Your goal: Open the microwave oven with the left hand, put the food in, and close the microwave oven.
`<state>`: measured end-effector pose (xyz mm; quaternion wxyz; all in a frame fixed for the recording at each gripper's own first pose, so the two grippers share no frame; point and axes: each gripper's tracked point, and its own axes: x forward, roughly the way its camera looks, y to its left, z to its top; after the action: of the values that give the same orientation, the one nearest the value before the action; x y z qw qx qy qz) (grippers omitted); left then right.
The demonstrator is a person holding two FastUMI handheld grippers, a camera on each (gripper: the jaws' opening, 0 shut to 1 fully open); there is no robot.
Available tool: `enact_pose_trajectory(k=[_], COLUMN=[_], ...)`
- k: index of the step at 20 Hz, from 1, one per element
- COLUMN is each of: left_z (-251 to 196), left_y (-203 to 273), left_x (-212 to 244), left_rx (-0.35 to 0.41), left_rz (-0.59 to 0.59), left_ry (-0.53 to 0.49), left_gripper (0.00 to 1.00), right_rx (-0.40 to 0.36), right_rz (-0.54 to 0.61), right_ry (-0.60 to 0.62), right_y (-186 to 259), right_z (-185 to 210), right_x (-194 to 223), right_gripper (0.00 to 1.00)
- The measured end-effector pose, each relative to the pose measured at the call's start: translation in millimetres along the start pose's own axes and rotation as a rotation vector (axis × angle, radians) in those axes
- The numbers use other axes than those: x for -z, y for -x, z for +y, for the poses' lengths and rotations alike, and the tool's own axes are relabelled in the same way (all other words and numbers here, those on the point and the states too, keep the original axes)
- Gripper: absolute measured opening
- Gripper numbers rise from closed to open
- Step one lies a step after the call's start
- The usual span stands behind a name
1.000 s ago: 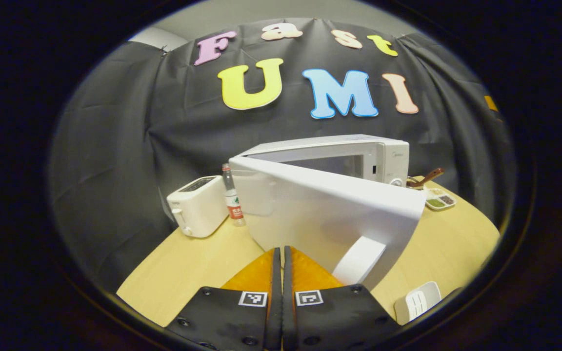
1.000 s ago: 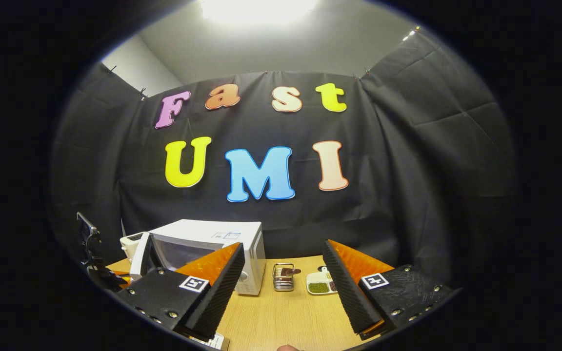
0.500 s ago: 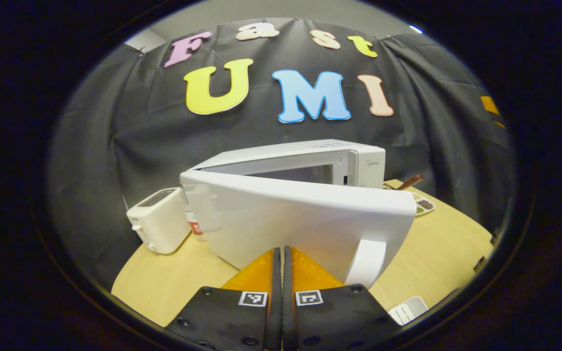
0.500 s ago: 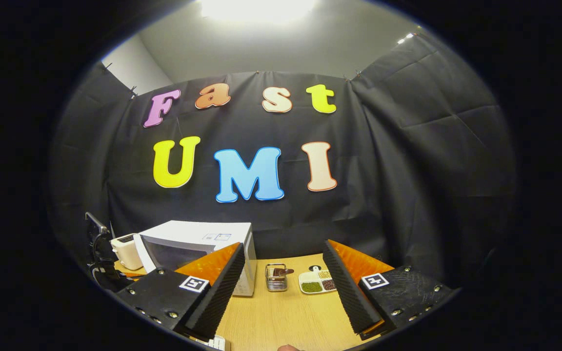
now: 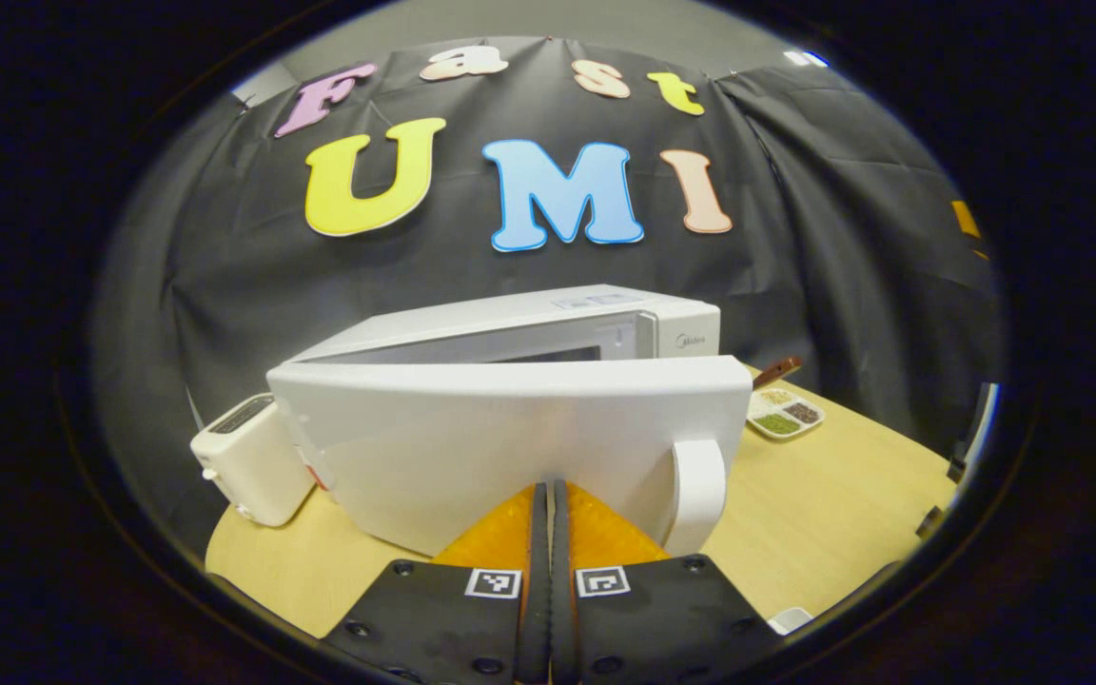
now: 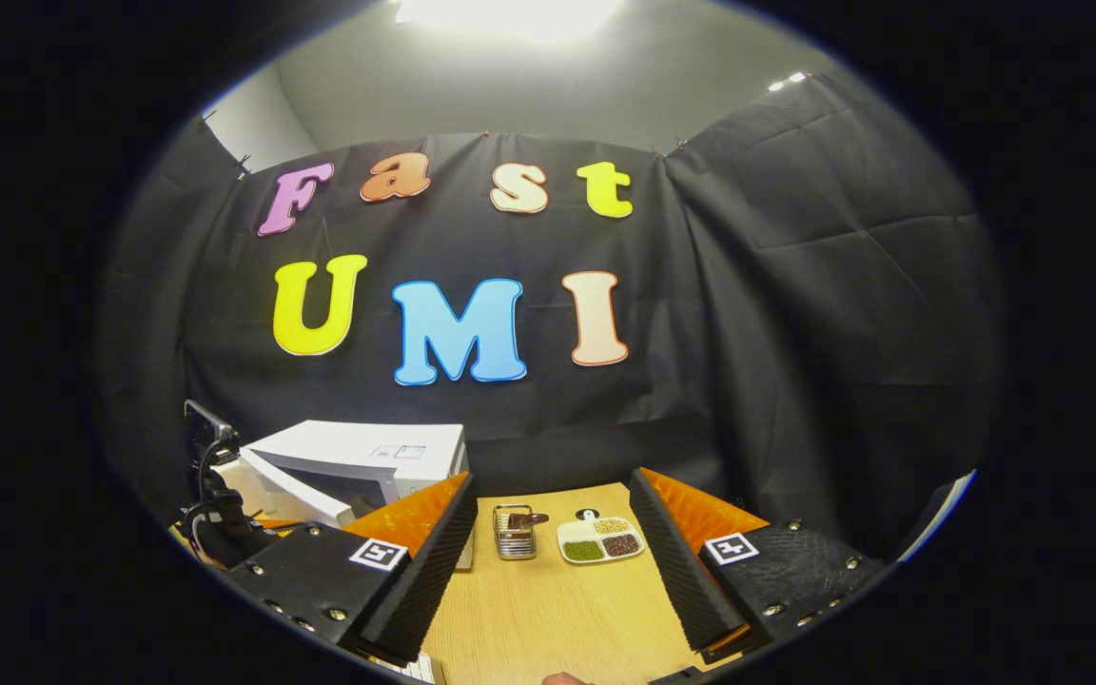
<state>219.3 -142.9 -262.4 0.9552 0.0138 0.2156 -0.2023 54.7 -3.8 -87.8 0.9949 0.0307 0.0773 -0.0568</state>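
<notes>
The white microwave (image 5: 548,319) stands on the wooden table (image 5: 843,495) with its door (image 5: 472,438) partly open, the outer face turned square to me. The door handle (image 5: 697,480) is at its right end. My left gripper (image 5: 548,495) is shut with nothing between its fingers, and its tips rest against the door's lower outer face. The oven's inside is hidden behind the door. In the right gripper view the microwave (image 6: 358,447) sits at the left. My right gripper (image 6: 553,479) hangs open and empty above the table.
A white toaster (image 5: 248,461) stands left of the microwave. To its right are a divided dish (image 6: 600,539) of grains and a small wire basket (image 6: 513,531). A white object (image 5: 786,618) lies at the table's near right edge.
The microwave door has swung from a wide angle toward the oven, with my shut left gripper following against it. The right gripper view has drifted slightly rightward.
</notes>
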Motion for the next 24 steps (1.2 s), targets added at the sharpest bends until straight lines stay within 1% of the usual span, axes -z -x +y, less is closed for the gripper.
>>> enact_pose_trajectory(k=[5, 8, 10, 14, 17, 20, 22, 24], left_z=[3, 5, 6, 15, 20, 20, 22, 21], left_y=[-28, -44, -55, -71, -81, -81, -81, -84], left_x=[-11, -23, -27, -34, -34, -36, -37, -38], left_rx=[0.012, 0.013, 0.014, -0.014, -0.025, -0.03, -0.035, -0.043], left_rz=[-0.013, -0.031, -0.038, -0.04, -0.032, -0.052, -0.061, -0.068], left_ry=[0.005, -0.011, 0.001, 0.006, 0.019, 0.035, 0.053, 0.049], left_gripper=[0.07, 0.07, 0.07, 0.07, 0.07, 0.07, 0.07, 0.07], right_rx=[0.043, 0.067, 0.077, 0.094, 0.1, 0.105, 0.099, 0.088], right_rz=[0.007, 0.009, 0.003, 0.014, 0.029, 0.044, 0.054, 0.054], right_ry=[0.012, 0.023, 0.02, 0.019, 0.029, 0.042, 0.034, 0.035], right_y=[6, 6, 6, 5, 7, 5, 4, 2], right_z=[-4, -4, -2, 2, 6, 9, 12, 17], right_x=[0, 0, -3, 2, 7, 11, 15, 16], right_gripper=[0.98, 0.98, 0.98, 0.98, 0.98, 0.98, 0.98, 0.98])
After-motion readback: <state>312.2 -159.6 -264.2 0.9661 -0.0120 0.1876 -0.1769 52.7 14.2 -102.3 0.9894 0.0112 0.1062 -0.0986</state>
